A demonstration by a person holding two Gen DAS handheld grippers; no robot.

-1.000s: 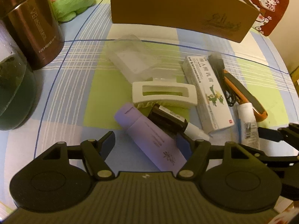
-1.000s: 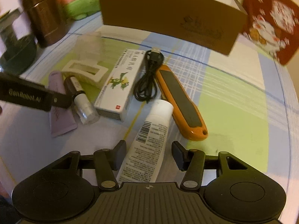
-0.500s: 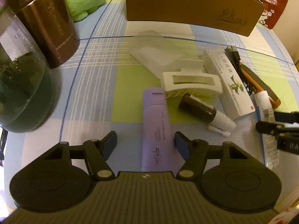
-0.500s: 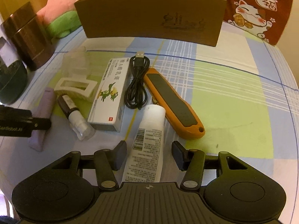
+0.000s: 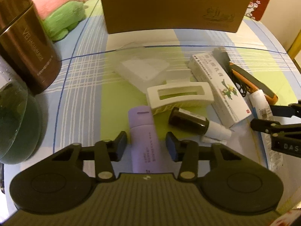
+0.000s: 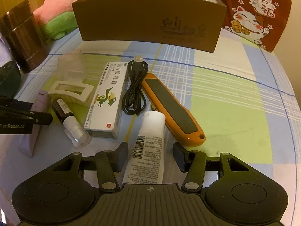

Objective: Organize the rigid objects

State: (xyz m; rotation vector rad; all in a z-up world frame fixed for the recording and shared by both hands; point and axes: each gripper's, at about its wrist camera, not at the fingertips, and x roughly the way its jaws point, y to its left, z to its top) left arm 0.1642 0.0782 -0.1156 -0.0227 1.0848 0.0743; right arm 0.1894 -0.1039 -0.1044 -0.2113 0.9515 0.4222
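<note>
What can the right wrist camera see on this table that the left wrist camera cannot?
Only the right wrist view shows the whole lucky-cat cloth, the USB cable's plug and the open top of the brown box. Only the left wrist view shows the green glass jar clearly. Both show the purple tube, white tube, hair clip, medicine carton and orange knife.

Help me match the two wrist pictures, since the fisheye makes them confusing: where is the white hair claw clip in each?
Left wrist view: the white hair claw clip lies right of centre, just beyond the purple tube that sits between the closing left gripper jaws.
Right wrist view: the clip lies at left, mid-height, left of the medicine carton.
Shared landmark: the brown box at the back.
</note>
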